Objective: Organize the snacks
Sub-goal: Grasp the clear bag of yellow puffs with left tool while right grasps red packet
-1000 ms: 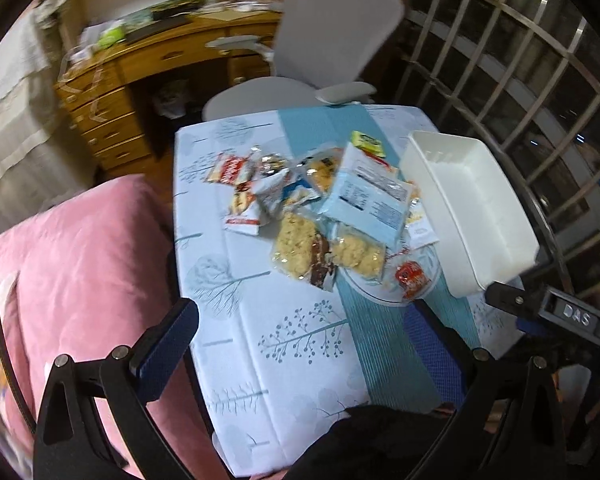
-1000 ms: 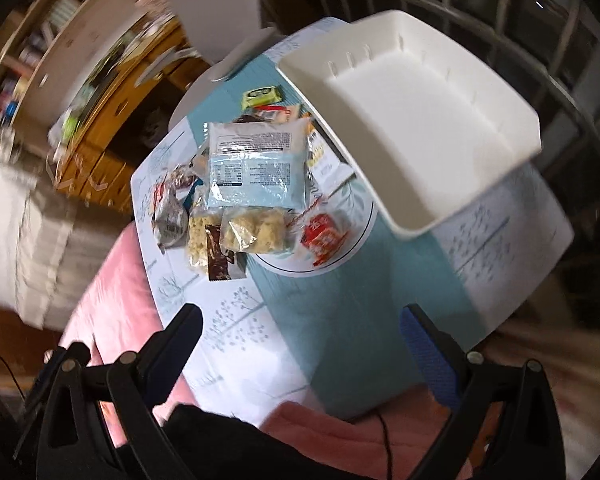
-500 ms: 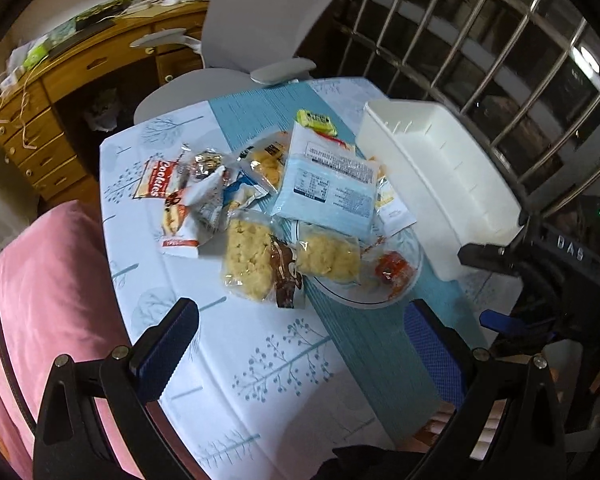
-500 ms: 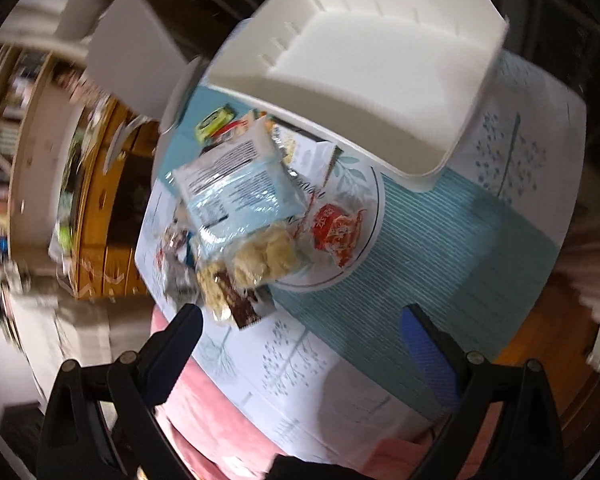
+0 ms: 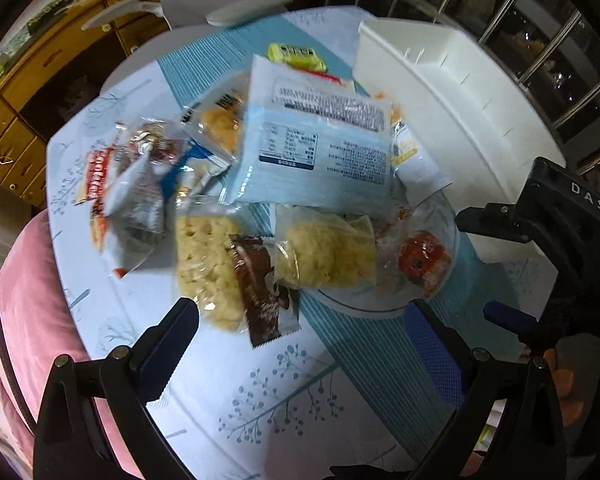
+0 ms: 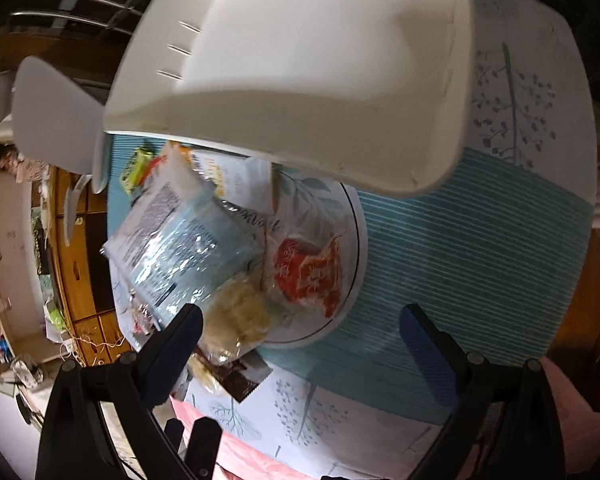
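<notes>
Left wrist view: left gripper (image 5: 300, 344) hangs over the table (image 5: 260, 400), jaws spread wide, nothing between them. Snack pile sits at 12 o'clock from it: pale blue bag (image 5: 316, 148) on top, two clear packs of yellow biscuits (image 5: 328, 252) below it, a brown wrapper (image 5: 264, 292) between those two, red-and-white packets (image 5: 124, 192) at 10 o'clock, a yellow-green bar (image 5: 296, 56) at the far edge. Red packet (image 5: 420, 256) lies on a white plate (image 5: 364, 304). White bin (image 5: 452, 108) stands at 2 o'clock, touching the pile's right edge (nothing visible inside). Right wrist view: right gripper (image 6: 300, 344) also wide open and empty, over the teal runner (image 6: 460, 248); plate rim (image 6: 352, 264) and red packet (image 6: 308, 276) at 12 o'clock, blue bag (image 6: 180, 244) at 10, bin (image 6: 300, 68) filling the top. Both views are motion-blurred.
</notes>
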`<state>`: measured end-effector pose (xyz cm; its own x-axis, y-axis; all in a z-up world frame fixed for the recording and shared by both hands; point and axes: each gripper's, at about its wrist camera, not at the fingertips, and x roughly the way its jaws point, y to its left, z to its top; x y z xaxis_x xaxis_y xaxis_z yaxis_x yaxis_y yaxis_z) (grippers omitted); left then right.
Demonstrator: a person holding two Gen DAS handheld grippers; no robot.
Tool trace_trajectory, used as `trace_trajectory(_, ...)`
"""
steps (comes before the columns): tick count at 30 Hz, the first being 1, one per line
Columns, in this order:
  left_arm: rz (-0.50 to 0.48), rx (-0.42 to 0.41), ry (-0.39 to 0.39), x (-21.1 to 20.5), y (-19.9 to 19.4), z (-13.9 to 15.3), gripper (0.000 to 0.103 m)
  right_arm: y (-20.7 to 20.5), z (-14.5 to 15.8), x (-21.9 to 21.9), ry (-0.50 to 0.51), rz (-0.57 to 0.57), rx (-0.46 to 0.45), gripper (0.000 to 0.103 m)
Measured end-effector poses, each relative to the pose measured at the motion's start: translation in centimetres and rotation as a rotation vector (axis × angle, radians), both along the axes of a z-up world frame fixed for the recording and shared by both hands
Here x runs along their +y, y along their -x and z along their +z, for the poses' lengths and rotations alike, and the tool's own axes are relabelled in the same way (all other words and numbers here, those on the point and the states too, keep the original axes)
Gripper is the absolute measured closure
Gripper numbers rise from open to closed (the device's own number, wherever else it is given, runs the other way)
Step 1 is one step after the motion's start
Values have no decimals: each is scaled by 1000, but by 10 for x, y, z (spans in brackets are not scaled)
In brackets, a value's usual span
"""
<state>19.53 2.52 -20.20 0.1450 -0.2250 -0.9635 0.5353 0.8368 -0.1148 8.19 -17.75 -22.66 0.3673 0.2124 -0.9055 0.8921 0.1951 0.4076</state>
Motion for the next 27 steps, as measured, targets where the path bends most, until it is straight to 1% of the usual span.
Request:
trace_trajectory(4,-4,53,-33,-15,-15,-22,1,-11,-15,-5,-21,12,38,4)
trace_trajectory(8,11,94,-43,-24,-24,-36,1,-12,-25,-9,-45,1,71,5)
trace_trajectory(10,14,109,-60,-30,-27,-43,1,-14,-29,-11,-57,5,90,6)
trace_trajectory(14,11,112,-99,-40,-31,-52,1,-23,-35,-11,-71,33,115,8)
trace_trajectory(17,-1,100,-143,-48,-35,-59,1,-32,-41,-10,-88,60,134,9)
trace_trajectory(20,-9,94,-179,-57,-37,-66,1,-39,-48,-12,-102,80,178,14)
trace_trajectory(22,-10,101,-187,-61,-37,-70,1,-41,-53,-13,-107,88,206,17)
trace_trajectory(24,-8,110,-195,-64,-39,-74,1,-43,-55,-15,-109,93,218,18)
trace_trajectory(27,13,146,-192,-67,-42,-83,1,-48,-56,-18,-99,108,237,18)
